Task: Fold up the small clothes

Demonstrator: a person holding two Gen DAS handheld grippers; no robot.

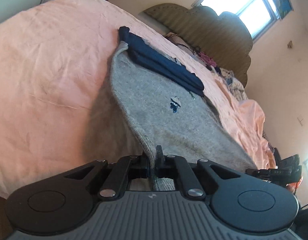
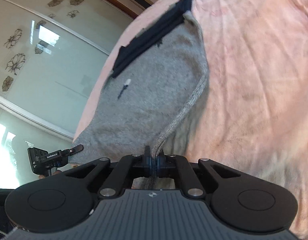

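- Left wrist view shows your left gripper (image 1: 152, 161) closed tight on the ribbed hem of the grey knitted garment (image 1: 160, 110); the fabric runs straight through the narrow slot between the fingers and fans out ahead of them.
- Right wrist view shows your right gripper (image 2: 154, 158) pinching the other end of that same hem, jaws all but touching with only the knit between them.
- You appear to hold both hem corners so the near edge lifts as one taut line, which suits carrying it forward over the body for a fold.
- Beyond your fingertips the garment's far end lies on the pink bedsheet (image 1: 49, 64), with a dark navy band (image 1: 164, 66) across it at the farthest edge, probably the collar or a folded part.
- A small embroidered logo (image 1: 175, 105) sits midway between the fingers and that band.
- To the right of your left fingers, the other gripper's tip is just visible at the cloth's edge.
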